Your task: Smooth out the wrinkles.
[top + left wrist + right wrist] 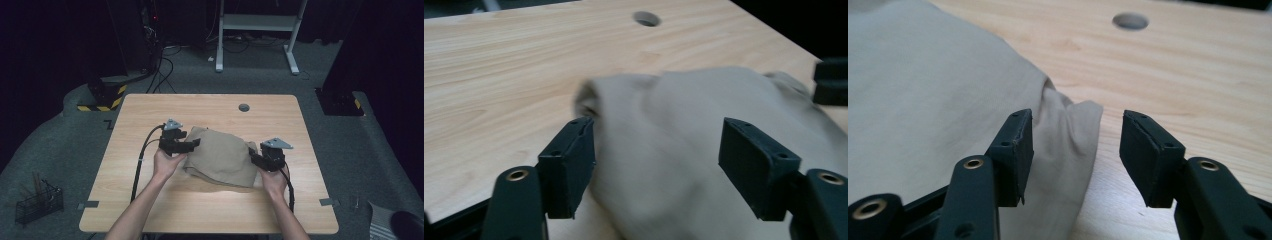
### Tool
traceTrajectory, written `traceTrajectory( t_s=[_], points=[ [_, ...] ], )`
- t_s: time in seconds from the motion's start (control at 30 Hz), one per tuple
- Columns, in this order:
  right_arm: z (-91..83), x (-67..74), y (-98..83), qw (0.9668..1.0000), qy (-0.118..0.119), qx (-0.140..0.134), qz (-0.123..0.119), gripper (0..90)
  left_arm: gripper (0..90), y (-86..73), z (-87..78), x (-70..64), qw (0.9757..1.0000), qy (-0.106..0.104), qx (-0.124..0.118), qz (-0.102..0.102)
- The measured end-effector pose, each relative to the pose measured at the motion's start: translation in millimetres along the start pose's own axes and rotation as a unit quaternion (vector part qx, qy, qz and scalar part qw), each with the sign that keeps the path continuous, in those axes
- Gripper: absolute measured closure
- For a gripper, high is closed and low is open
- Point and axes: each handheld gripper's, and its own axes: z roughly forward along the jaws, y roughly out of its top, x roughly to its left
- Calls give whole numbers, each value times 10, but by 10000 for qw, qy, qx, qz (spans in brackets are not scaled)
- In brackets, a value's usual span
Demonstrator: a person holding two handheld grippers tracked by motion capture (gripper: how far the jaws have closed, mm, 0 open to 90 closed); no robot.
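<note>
- Spanning most of the high view, a light wooden table stands on a dark grey floor; a small round hole sits near the table's far edge
- Lying a little right of the table's middle, a tan folded cloth rests flat on the wood, bunched and rumpled at its edges; it lies between the two hands
- Coming in from the bottom edge, two bare forearms reach forward, each hand holding a black gripper with a trailing cable
- Left gripper sits at the cloth's left edge; in the left gripper view its jaws stand wide apart with the cloth lying between them; the left pad is just beside a fold, pressing on nothing
- Right gripper sits at the cloth's right edge; in the right gripper view its jaws gape open over a corner of the cloth and bare wood; nothing is gripped
- Sitting on the floor at lower left, a small black wire basket holds thin sticks
</note>
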Motion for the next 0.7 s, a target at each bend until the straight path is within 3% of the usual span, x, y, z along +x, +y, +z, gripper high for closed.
traceTrajectory(
  t_s=[0.07, 0.17, 0.23, 0.33, 0.43, 0.53, 0.7],
  points=[
    [-86, 27, -19, 9999, -33, -149, 3, 475, 285, -61, 8, -75, 9999, -23, 87, 122],
    [-143, 128, -66, 9994, 279, -219, -59, 521, 274, -170, 48, -108, 9994, 40, 177, 296],
    [-90, 216, -121, 9982, 578, -31, -153, 537, 281, -266, 109, -64, 9983, 195, 400, 380],
    [126, 230, -243, 9970, 440, 524, -360, 558, 276, -413, 176, 79, 9967, 323, 711, 230],
    [263, 99, -329, 9959, 481, 766, 3, 544, 268, -509, 121, 180, 9975, 264, 657, -16],
    [239, 97, -298, 9967, 238, 757, -177, 551, 268, -532, 17, 170, 9982, 299, 524, 7],
    [75, 112, -270, 9984, 246, 489, -143, 522, 269, -568, -200, 74, 9996, 130, 236, 31]
  ],
)
